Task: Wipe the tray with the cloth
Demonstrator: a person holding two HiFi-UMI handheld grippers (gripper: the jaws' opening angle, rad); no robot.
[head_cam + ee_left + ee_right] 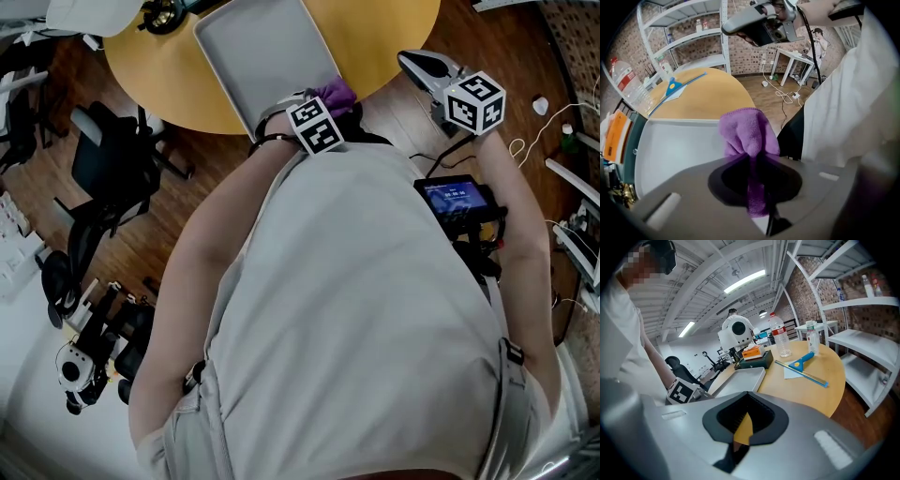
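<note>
Cloth (747, 133) first: the purple one is bunched up and clamped in the jaws of the left gripper (753, 158). A fat wad sticks out past the tips and a strip trails back between them. That gripper points steeply down at the near right corner of the grey tray (670, 150), which sits on the round yellow surface (703, 98).

In the head view the wad is right at the tray's rim. I honestly can't tell if it's touching the tray floor or just above it.

The right gripper (746, 412) has its jaws together, or as good as, with nothing between them. Only a sliver of the yellow surface shows through. It hangs off the surface's edge to the right of the tray, apart from it, and isn't helping.

My read is that this is one end of a wiping pass, with the cloth at the near corner and most of the tray floor ahead of it. The next move needs the wad pressed flat onto the tray floor and dragged toward the far end, with the clamp kept tight. The tray looks loose, so it may slide. The free gripper could steady the rim.
</note>
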